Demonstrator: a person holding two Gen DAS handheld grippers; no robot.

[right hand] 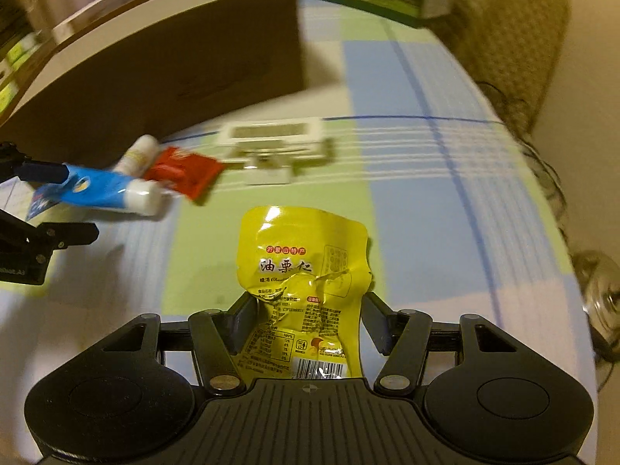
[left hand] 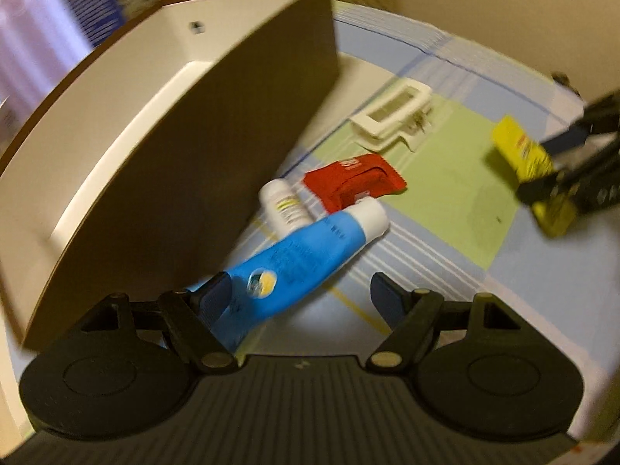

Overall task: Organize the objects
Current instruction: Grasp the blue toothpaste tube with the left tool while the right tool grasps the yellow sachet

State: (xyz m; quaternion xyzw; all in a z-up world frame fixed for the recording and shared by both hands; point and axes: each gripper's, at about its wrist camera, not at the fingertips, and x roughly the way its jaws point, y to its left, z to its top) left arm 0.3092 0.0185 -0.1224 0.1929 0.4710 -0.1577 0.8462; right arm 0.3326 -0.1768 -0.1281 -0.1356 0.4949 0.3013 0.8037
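The cardboard box (left hand: 217,124) is used here as the landmark. It stands open on the checked tablecloth (right hand: 407,162), and nothing can be seen inside it from these views.

A yellow snack packet (right hand: 310,271) is held by the right gripper (right hand: 310,323). The jaws are clenched on the packet's lower part, and the foil is crinkled between the pads. In the left wrist view the packet is seen lifted off the cloth, well away from the box.

The left gripper (left hand: 306,298) is not closed on anything. Its jaws are spread wide around the flat end of a blue tube (left hand: 306,255). One pad seems to be right beside the tube, but a squeeze cannot be seen. The tube lies close against the box wall. Just beside it, a small white bottle (left hand: 285,203) and a red packet (left hand: 350,180) are found. A white clock (left hand: 391,114) lies a bit farther from the box.

The step in hand looks like gathering things for the box. Next, the yellow packet probably has to be carried over the box rim and let go, and the tube has to be pinched first.
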